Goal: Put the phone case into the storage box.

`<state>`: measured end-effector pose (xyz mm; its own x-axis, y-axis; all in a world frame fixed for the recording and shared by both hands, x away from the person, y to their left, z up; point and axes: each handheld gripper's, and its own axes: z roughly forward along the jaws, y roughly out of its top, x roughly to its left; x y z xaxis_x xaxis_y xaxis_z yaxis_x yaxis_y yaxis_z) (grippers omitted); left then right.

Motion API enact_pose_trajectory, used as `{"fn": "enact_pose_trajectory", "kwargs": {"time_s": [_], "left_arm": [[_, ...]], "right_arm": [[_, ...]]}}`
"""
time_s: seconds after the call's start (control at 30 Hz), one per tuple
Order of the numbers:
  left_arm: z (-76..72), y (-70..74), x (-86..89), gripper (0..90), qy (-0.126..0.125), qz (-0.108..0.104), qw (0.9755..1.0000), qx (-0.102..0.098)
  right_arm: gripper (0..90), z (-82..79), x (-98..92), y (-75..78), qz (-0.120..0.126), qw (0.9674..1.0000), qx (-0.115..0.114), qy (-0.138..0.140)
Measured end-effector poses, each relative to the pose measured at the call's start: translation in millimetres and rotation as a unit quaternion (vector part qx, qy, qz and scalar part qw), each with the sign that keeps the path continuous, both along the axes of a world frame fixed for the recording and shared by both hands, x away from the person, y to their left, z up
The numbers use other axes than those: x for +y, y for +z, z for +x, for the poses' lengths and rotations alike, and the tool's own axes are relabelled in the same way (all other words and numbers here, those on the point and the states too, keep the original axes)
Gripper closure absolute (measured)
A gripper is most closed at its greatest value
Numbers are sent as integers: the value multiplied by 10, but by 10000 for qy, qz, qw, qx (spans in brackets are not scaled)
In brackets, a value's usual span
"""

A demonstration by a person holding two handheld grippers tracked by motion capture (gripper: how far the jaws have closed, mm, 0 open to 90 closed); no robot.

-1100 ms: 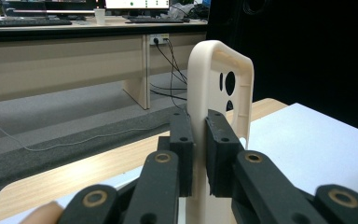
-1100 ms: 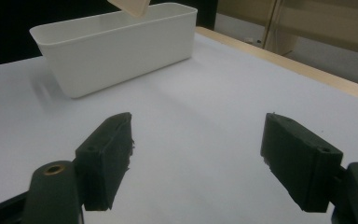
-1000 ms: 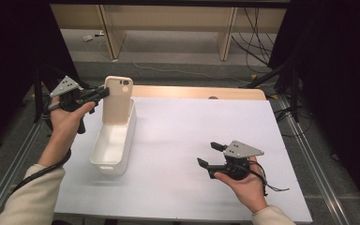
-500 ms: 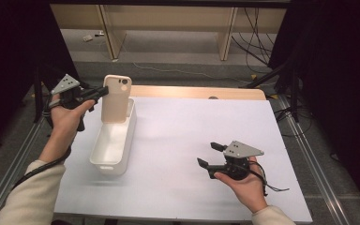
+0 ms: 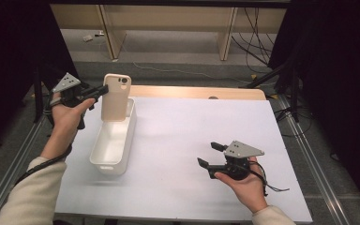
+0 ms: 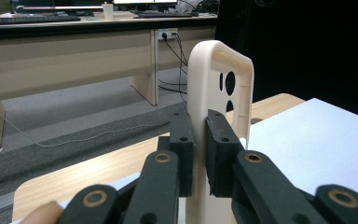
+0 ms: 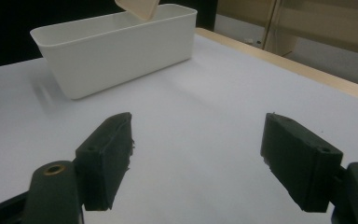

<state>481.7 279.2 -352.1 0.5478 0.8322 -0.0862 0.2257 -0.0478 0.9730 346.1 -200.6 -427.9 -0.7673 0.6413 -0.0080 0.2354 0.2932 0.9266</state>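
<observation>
Tongs [image 6: 198, 140] clamp phone case [image 6: 219, 84] above bin [image 5: 115, 140]

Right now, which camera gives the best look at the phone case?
The left gripper view: the cream phone case stands upright close up between the left gripper pads. The high view shows it small above the white bin. The right gripper view catches just its bottom corner.

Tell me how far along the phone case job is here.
Done: the left gripper is shut on the phone case, upright over the far end of the white bin. In hand: holding it there. Left: probably lowering it in and releasing. The right gripper waits open over the table.
</observation>
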Motion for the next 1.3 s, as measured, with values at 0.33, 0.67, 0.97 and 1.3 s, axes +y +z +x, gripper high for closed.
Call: {"fn": "enact_pose_trajectory", "kwargs": {"time_s": [0.33,0.67,0.97,1.3], "left_arm": [[51,-34,30,823,50,16,10000,20],[98,-64,41,823,51,21,10000,20],[174,-96,34,823,0,66,10000,-42],[228,-134,-35,822,32,51,10000,58]], "right_arm": [[240,-8,-14,11,-95,9999,68,-32],[224,3,-10,-4,-40,10000,25,-24],[212,4,-7,-10,-22,10000,28,-43],[198,11,2,-26,6,10000,-26,-81]]}}
